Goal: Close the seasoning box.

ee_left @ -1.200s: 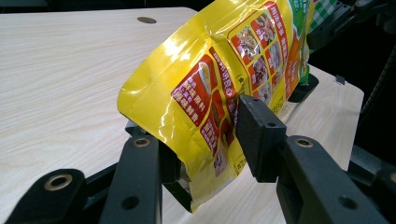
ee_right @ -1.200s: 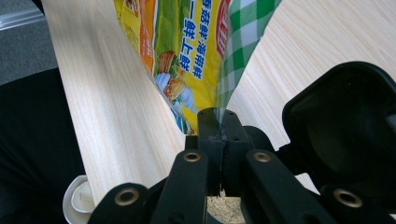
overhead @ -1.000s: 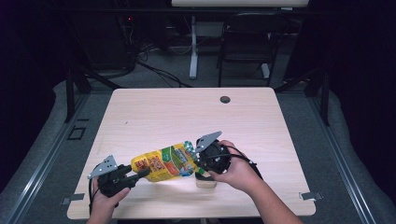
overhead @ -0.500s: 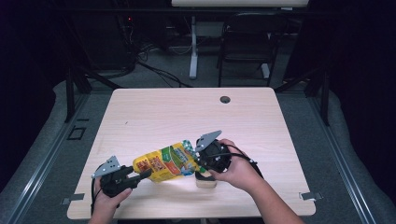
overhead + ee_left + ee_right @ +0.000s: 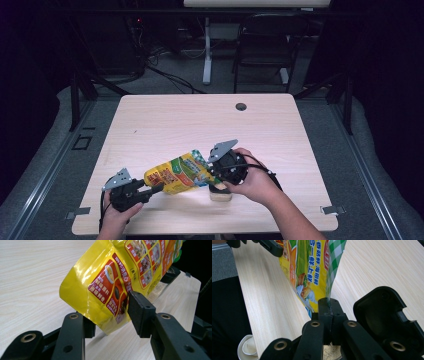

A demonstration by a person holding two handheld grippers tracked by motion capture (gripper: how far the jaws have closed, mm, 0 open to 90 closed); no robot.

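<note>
A yellow printed pouch (image 5: 177,172) hangs slanted over the table's near edge, held between both grippers. My right gripper (image 5: 212,172) is shut on its green checked top edge (image 5: 335,255), jaws pressed together in the right gripper view (image 5: 329,307). My left gripper (image 5: 156,189) grips the pouch's lower corner (image 5: 112,277), one pad on each side (image 5: 111,315). A small pale container (image 5: 220,194) with light granules (image 5: 332,352) sits under the right hand. A black cap (image 5: 382,315) shows beside the right jaws.
The light wooden table (image 5: 200,120) has a dark round grommet (image 5: 241,106) near its far edge. A chair (image 5: 260,45) and cables stand on the floor beyond. A white rounded object (image 5: 247,347) lies at the table's near edge.
My left gripper has edged slightly right, closer in on the pouch's lower end. The right hand and pouch top stay nearly still.
</note>
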